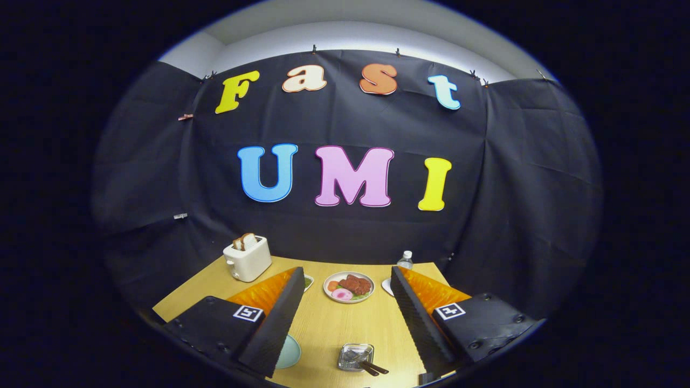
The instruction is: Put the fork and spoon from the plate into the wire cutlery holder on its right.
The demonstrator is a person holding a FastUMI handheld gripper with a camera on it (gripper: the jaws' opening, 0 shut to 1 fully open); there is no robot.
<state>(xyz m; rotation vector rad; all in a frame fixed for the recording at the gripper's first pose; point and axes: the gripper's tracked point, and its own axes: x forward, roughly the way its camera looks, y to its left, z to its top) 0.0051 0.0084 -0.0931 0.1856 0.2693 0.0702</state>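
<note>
Gripper fingers spread wide apart, nothing between the pads, held above the wooden table.

Between the fingers, close in: wire cutlery holder, with dark handles sticking out of it toward its right; cannot tell from here which utensil is which. Just left of the holder, a pale green plate, mostly hidden behind the left finger; contents not visible.

Beyond the fingers, mid-table: a white plate with meat and garnish. Another dish peeks out by the left fingertip, and a white dish edge by the right fingertip.

Far left: white toaster with toast slices up. Far right, near the wall: a clear water bottle.
</note>
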